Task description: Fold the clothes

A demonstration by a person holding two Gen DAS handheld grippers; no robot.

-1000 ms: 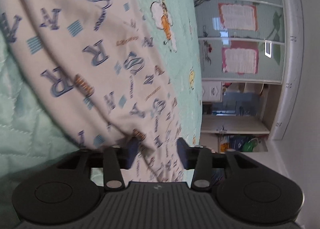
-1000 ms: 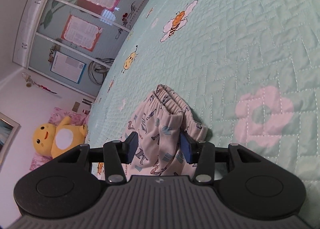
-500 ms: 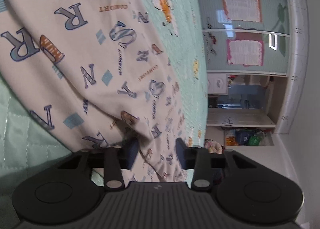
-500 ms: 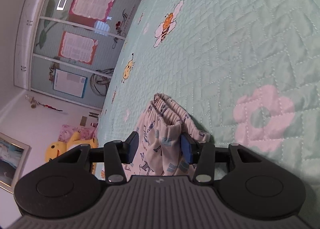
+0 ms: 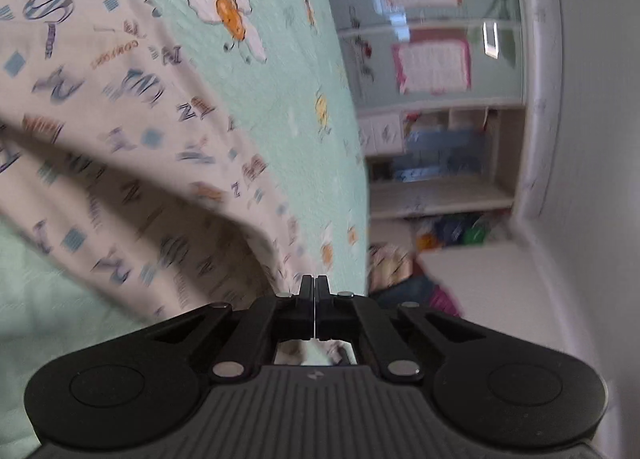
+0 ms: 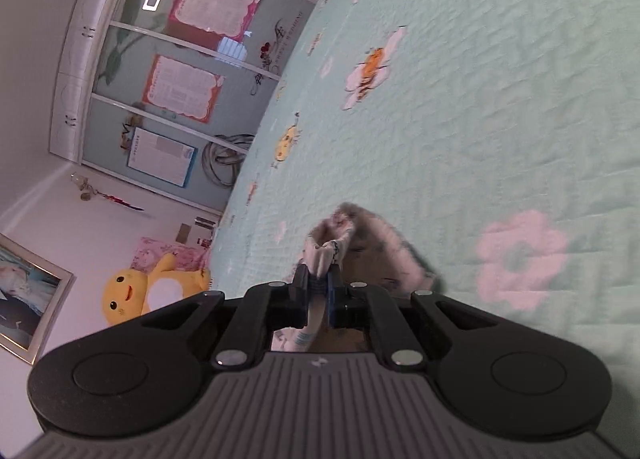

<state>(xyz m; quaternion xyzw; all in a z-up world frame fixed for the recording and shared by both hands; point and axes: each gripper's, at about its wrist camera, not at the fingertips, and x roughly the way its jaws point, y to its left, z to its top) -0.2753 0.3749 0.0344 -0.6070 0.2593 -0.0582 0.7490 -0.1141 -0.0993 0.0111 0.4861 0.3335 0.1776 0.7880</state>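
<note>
Left wrist view: my left gripper (image 5: 315,286) pressed together on printed trousers (image 5: 120,147), draped over quilt (image 5: 280,99) | right gripper (image 6: 319,282) closing, pinching gathered waistband (image 6: 330,237) | soft, light, limp; I'd grip hems.

Ahead and to the right of the right gripper (image 6: 319,285), the quilted bedspread (image 6: 500,107) lies bare. Left of the left gripper (image 5: 315,287), the draped printed garment (image 5: 100,147) covers the bed; its right side is bare quilt running to the bed's edge.
</note>
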